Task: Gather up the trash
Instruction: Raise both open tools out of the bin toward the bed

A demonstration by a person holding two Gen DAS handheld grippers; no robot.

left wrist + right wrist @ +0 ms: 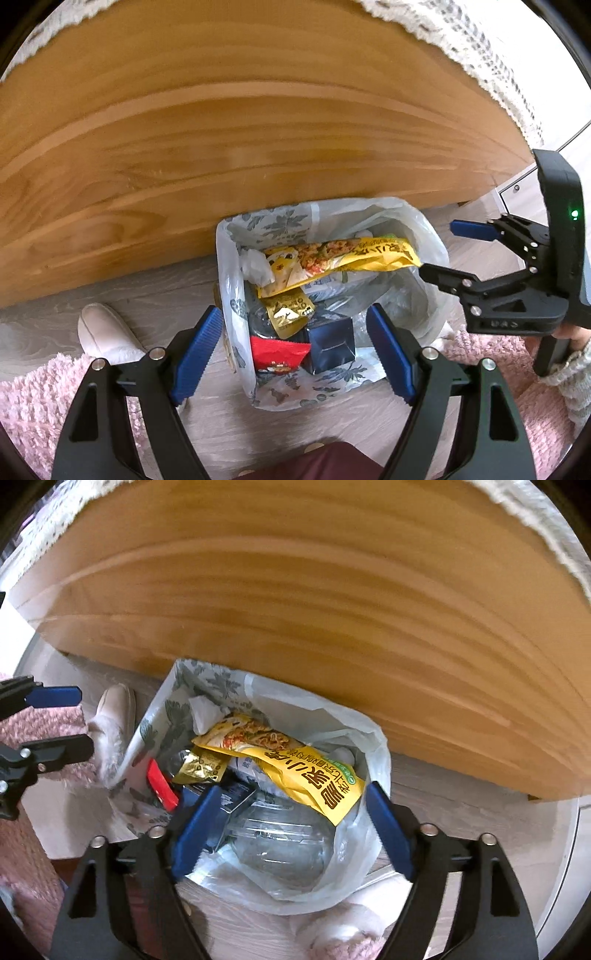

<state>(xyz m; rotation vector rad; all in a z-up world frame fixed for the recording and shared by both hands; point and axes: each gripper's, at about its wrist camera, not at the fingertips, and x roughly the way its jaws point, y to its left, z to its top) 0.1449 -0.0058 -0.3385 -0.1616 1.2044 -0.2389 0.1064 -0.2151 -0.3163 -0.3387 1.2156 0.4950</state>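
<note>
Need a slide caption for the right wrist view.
Open right gripper above white leaf-print plastic trash bag holding a yellow noodle wrapper, beside a wooden panel.

I am looking down into a lived-in room of a home. Ahead of my hand-held gripper stands a broad pine furniture panel [221,129] with a fringed woven throw [461,40] draped over its top. Below it lies pale wood-look flooring [147,288], with a pink shaggy rug [29,398] at the near side. A white slipper [107,332] and a leaf-printed plastic bag [332,376] of food wrappers point to everyday domestic living.
</note>
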